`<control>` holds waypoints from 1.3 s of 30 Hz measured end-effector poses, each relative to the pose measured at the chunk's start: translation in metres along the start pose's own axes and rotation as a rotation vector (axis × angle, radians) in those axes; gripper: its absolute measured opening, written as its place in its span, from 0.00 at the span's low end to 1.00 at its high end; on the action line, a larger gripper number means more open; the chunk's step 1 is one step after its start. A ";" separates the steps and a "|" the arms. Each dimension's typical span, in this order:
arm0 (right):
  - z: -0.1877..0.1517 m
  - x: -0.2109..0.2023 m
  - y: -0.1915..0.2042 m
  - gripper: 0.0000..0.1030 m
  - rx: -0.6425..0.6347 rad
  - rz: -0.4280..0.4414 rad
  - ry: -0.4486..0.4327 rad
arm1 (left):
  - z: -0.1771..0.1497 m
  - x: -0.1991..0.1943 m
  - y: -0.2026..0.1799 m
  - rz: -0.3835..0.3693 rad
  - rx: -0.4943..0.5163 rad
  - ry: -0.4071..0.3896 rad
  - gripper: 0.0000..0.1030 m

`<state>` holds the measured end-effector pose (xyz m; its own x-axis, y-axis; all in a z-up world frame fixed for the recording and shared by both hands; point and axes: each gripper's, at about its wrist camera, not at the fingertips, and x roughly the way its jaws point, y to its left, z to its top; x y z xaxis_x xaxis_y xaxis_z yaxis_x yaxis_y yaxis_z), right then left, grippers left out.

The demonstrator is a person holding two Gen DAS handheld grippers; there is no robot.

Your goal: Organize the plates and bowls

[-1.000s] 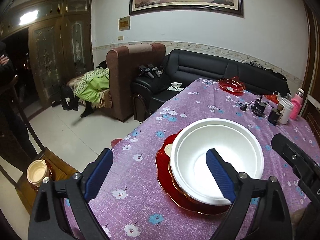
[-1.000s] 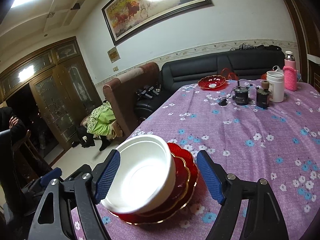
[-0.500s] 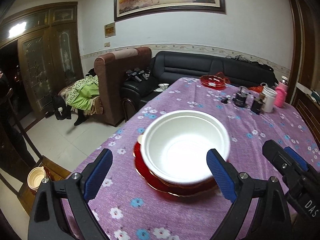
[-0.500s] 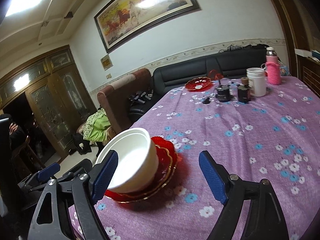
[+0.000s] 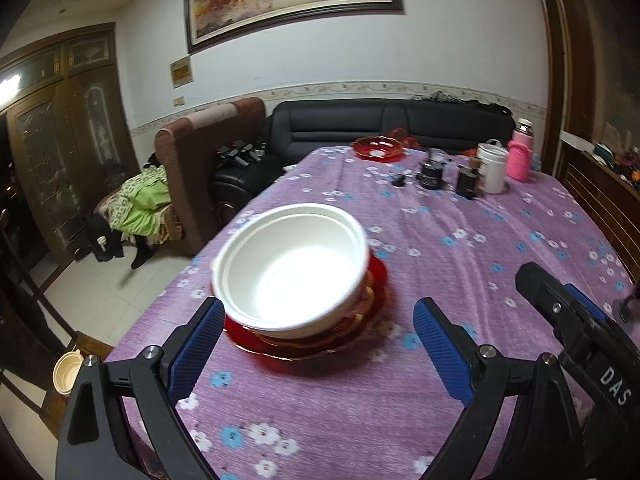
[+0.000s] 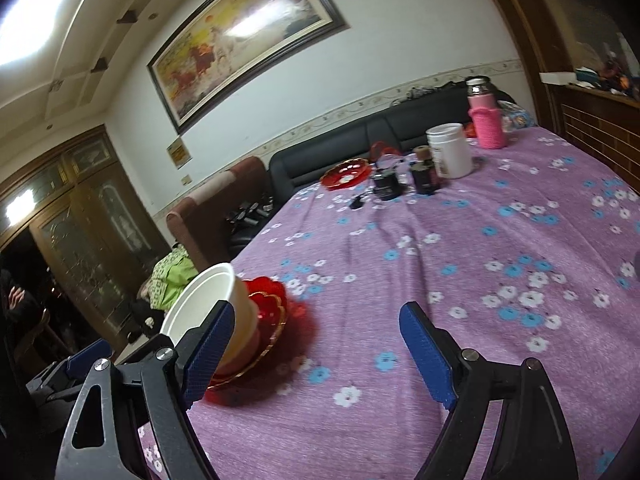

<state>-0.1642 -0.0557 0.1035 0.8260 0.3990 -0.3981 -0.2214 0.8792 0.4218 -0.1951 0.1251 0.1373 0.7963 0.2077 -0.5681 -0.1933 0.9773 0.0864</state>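
Observation:
A white bowl sits stacked on red gold-rimmed plates near the table's left edge. The bowl and the red plates also show in the right wrist view. My left gripper is open and empty, drawn back just in front of the stack. My right gripper is open and empty, to the right of the stack. Another red plate lies at the table's far end, and it shows in the right wrist view too.
The table has a purple flowered cloth. At its far end stand a white jar, a pink bottle and small dark containers. A black sofa and a brown armchair stand beyond.
Both grippers have pulled back and away from the bowl and plate stack. The stack now sits further ahead of the left gripper and to the left of the right gripper.

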 end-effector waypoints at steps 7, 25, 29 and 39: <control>0.000 -0.015 -0.019 0.86 0.015 -0.078 -0.036 | -0.010 0.005 -0.028 -0.073 0.037 0.043 0.92; -0.003 -0.004 -0.023 0.88 -0.027 -0.136 -0.030 | -0.009 0.028 -0.032 -0.114 0.027 0.118 0.92; -0.002 -0.002 -0.024 0.88 -0.013 -0.138 -0.041 | -0.007 0.028 -0.024 -0.117 0.006 0.106 0.92; -0.004 0.009 -0.032 0.89 0.073 -0.133 -0.022 | -0.005 0.020 -0.008 -0.145 -0.052 0.080 0.92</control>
<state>-0.1524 -0.0791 0.0831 0.8567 0.2736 -0.4373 -0.0714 0.9025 0.4248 -0.1803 0.1214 0.1207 0.7703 0.0584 -0.6350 -0.1103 0.9930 -0.0426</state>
